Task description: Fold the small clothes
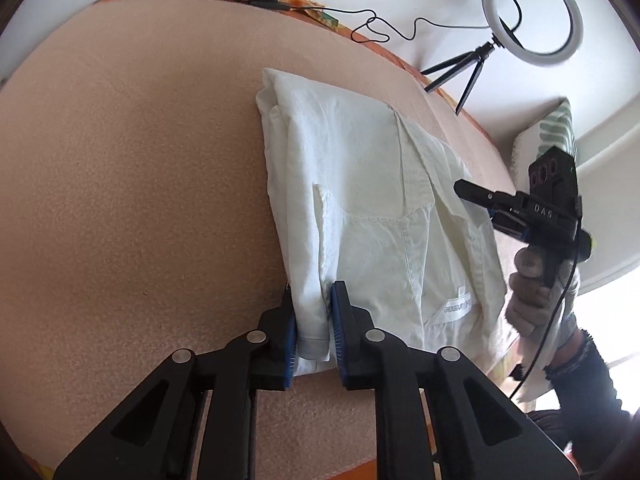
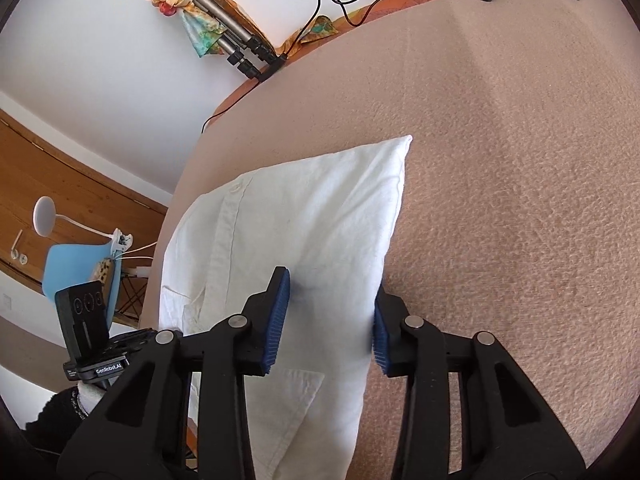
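1. The white cotton button-up shirt [image 1: 360,200] lies folded into a long narrow bundle on the fuzzy peach-pink blanket surface [image 1: 140,160], collar and a small label visible near one end.
2. The left gripper [image 1: 314,328], black with blue ribbed pads, is pinched onto the near end of the bundle; fabric fills the narrow gap between the pads, so it's holding the shirt.
3. The right gripper [image 2: 330,320] sits over the opposite end with its jaws fairly wide. One pad presses on top of the cloth, the other sits right at the folded edge. Not clamped yet.
4. From the left wrist view, the right gripper [image 1: 476,196] hovers at the shirt's collar side, held by a gloved hand [image 1: 532,292].
5. Background stuff: a white ring light on a little black tripod [image 1: 528,16], a thin black cable [image 2: 348,0], and a folded metal tripod [image 2: 224,36] at the far edge.
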`<state>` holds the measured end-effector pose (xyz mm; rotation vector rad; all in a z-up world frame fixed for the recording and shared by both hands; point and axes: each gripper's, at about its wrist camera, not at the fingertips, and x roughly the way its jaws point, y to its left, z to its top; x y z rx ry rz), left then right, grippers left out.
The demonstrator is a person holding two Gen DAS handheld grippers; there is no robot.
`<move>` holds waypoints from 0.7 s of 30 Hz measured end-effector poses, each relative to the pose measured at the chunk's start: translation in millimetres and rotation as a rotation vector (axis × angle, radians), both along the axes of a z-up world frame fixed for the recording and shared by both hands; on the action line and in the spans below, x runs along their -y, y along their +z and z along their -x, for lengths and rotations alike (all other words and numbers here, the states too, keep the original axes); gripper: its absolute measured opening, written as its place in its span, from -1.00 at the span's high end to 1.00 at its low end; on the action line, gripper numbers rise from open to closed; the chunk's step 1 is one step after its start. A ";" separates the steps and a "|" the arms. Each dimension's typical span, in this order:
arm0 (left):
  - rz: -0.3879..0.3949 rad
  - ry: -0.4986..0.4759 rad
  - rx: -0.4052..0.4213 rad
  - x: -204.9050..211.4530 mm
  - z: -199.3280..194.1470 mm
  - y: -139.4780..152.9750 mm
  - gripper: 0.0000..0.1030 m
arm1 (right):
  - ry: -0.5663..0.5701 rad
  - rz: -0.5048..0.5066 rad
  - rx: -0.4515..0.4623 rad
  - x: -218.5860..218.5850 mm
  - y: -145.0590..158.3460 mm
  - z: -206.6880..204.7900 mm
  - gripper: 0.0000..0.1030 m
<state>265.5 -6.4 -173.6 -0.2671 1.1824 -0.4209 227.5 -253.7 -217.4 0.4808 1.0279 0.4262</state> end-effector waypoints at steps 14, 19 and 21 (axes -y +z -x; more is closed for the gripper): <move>-0.241 -0.116 0.236 40.8 23.8 37.5 0.88 | 0.003 0.235 0.122 -30.6 49.2 19.2 0.80; -0.242 -0.158 0.285 54.3 31.8 52.5 0.88 | 0.001 0.277 0.160 -32.8 67.7 26.6 0.80; -0.237 -0.169 0.301 59.3 34.3 53.9 0.88 | -0.001 0.287 0.173 -29.8 74.5 28.6 0.81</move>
